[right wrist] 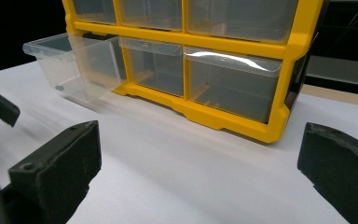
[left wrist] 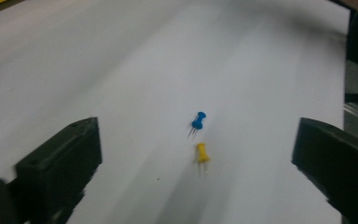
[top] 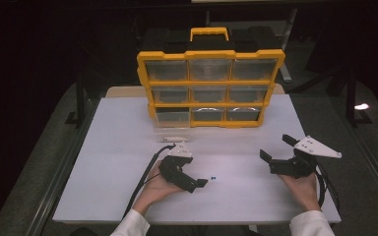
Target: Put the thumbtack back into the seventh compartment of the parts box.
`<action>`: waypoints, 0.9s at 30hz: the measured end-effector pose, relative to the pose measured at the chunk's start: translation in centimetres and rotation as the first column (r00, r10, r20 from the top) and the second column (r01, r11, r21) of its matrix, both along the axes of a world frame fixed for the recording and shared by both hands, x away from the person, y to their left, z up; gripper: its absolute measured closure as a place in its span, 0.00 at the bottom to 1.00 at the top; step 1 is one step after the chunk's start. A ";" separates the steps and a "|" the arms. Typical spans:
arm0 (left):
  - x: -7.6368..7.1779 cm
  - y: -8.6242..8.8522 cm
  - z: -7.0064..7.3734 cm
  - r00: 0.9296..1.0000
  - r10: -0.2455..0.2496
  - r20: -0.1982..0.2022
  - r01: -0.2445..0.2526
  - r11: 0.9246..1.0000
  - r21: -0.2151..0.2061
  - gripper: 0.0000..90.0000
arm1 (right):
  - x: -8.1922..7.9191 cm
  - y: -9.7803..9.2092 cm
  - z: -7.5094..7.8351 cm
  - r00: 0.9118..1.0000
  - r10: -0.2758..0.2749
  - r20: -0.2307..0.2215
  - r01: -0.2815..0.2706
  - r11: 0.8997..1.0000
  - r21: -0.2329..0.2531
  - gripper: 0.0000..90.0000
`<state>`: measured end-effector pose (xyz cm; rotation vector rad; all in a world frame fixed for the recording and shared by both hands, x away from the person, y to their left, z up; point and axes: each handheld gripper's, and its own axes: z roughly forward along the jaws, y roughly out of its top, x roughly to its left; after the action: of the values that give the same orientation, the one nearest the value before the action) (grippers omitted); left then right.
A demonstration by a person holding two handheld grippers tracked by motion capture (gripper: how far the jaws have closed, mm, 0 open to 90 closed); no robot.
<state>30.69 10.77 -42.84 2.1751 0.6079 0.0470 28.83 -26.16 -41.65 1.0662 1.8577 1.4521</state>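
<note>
Two pushpins, a blue pin (left wrist: 198,121) and a yellow pin (left wrist: 202,153), lie just apart on our table (left wrist: 121,70). We hold the left gripper (left wrist: 196,154) wide open around them, empty. Our right gripper (right wrist: 200,172) gapes empty toward the yellow organizer (right wrist: 242,46).

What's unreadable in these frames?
- yellow pushpin: plain in the left gripper view, too small to find in the high view beside the blue pushpin.
- pulled-out drawer: contents uncertain through clear plastic, right gripper view.
- left gripper: jaw gap foreshortened in the high view.

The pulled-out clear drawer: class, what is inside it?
The clear drawer holds one small dark item near its front corner; otherwise its floor looks bare. The part within the yellow organizer is hidden.
</note>
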 end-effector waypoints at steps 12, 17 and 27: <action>-0.7 -0.7 -1.0 1.000 -0.005 -0.015 0.005 1.000 0.013 0.26 | 0.0 0.0 0.0 1.000 -0.001 -0.005 0.001 1.000 -0.006 0.00; -0.9 -1.0 -1.3 1.000 -0.008 -0.012 0.009 0.999 0.038 0.43 | 0.0 0.0 0.0 1.000 0.000 -0.003 0.000 1.000 -0.006 0.00; -1.0 -1.7 -2.2 1.000 0.002 -0.022 -0.001 0.997 0.071 0.55 | 0.0 0.0 0.0 1.000 -0.002 0.001 0.002 1.000 -0.005 0.00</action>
<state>29.70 9.09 -45.05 2.2463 0.6290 0.0453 28.84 -26.14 -41.67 1.0643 1.8588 1.4455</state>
